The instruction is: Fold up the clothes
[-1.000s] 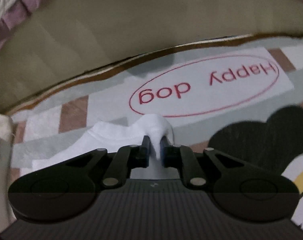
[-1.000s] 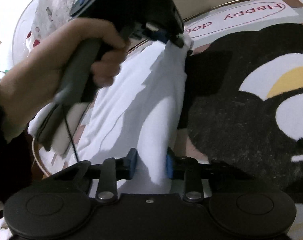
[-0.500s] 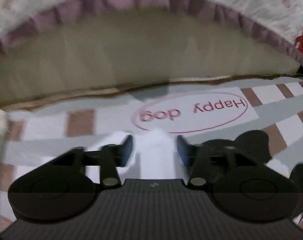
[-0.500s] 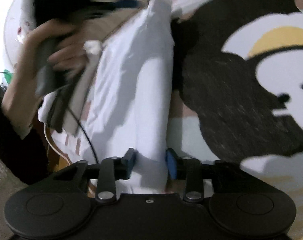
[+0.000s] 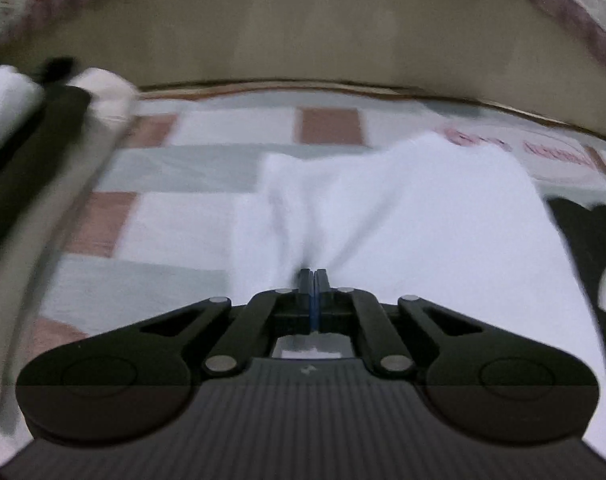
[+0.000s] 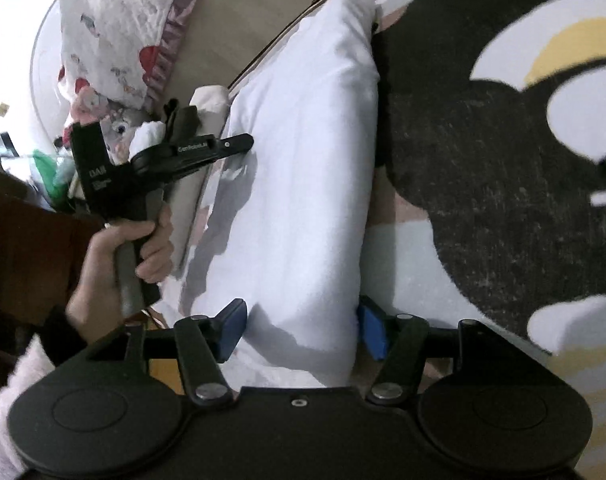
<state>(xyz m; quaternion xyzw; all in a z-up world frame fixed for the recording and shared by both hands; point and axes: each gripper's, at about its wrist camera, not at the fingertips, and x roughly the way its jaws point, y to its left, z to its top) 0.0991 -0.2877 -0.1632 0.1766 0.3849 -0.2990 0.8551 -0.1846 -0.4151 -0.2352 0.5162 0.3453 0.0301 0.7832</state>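
Note:
A white garment (image 6: 303, 168) lies folded lengthwise on a printed rug (image 6: 483, 200). In the right wrist view my right gripper (image 6: 303, 330) is open, its blue pads (image 6: 233, 328) standing either side of the garment's near end without pinching it. A hand (image 6: 131, 248) holds my left gripper (image 6: 245, 143) at the garment's left edge. Seen from the left wrist, the left gripper (image 5: 313, 276) is shut, and the white garment (image 5: 403, 216) puckers into its tips.
The rug shows a black, white and yellow cartoon dog and a red-lettered oval (image 5: 519, 152). A beige bed side (image 5: 303, 32) with a ruffled patterned cover (image 6: 115, 32) borders the rug. A pale long bundle (image 6: 191, 184) lies along the garment's left.
The left gripper opened and let go of the garment's far corner, moved back to its left edge and shut there. The right gripper opened wide around the near end.

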